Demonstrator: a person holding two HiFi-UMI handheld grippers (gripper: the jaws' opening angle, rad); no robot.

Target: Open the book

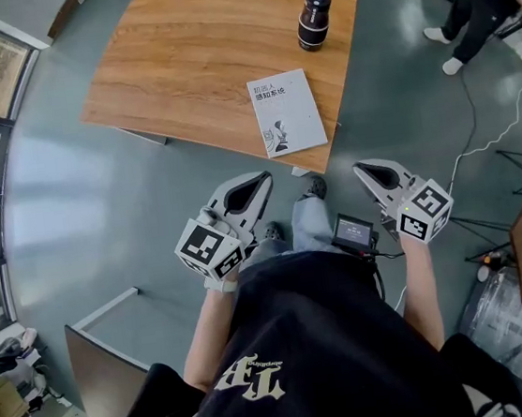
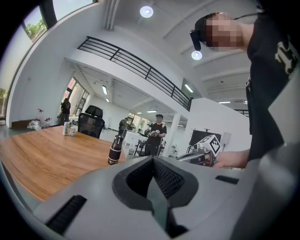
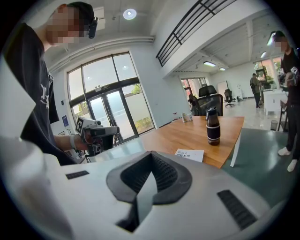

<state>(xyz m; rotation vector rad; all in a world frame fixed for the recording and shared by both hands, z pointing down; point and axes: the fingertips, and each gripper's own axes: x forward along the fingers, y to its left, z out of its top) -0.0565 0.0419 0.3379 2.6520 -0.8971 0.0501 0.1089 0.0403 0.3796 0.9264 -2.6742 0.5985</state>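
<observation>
**Desk:** What fills most of your screen?

**Me:** The grey-green floor (image 1: 81,206) first. Then comes the wooden tabletop (image 1: 186,61), which sits at an angle ahead of me with one corner pointing my way.

**Desk:** And the two tools?

**Me:** I have the left gripper (image 1: 260,184) and the right gripper (image 1: 365,173) out over the floor, short of the tabletop's edge. They are well apart from each other and touch nothing. In the left gripper view the fingers (image 2: 166,180) are clenched tip to tip with nothing between them. The right gripper view shows the same on that side: fingers (image 3: 161,171) clenched and empty.

**Desk:** Where is the book?

**Me:** The book (image 1: 286,112) lies flat and closed with its pale cover up, near that corner of the tabletop and just in from the edge. From my head view it sits ahead of the grippers, roughly between the lines they point along. Neither gripper touches it.

**Desk:** Anything else up there?

**Me:** A dark bottle (image 1: 314,19) with a pale band stands upright farther back on the tabletop, apart from the book. The smallest thing I see is a black device (image 1: 352,232) with a little screen at my waist, between the two grippers.
</observation>
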